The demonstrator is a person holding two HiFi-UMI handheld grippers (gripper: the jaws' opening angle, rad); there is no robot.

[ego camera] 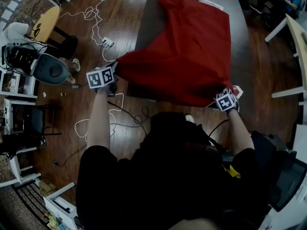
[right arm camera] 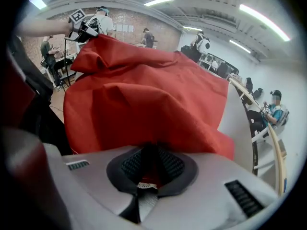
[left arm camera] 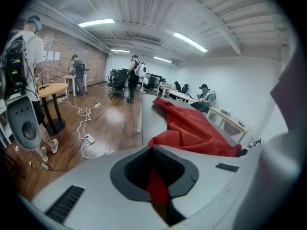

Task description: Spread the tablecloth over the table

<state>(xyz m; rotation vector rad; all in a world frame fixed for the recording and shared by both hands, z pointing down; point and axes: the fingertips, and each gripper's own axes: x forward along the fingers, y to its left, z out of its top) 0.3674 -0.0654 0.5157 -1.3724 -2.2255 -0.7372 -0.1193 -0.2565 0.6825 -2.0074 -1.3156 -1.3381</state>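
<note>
The red tablecloth (ego camera: 187,56) lies rumpled over the grey worktop (ego camera: 235,13), covering its near part, with the far end and far left strip bare. The left gripper (ego camera: 113,78) has its jaws closed on the cloth's near left corner, held out past the worktop's left edge. The right gripper (ego camera: 231,96) has its jaws clamped on the near right corner. White cables (ego camera: 91,14) trail across the wooden floor (ego camera: 124,32) to the left.
</note>
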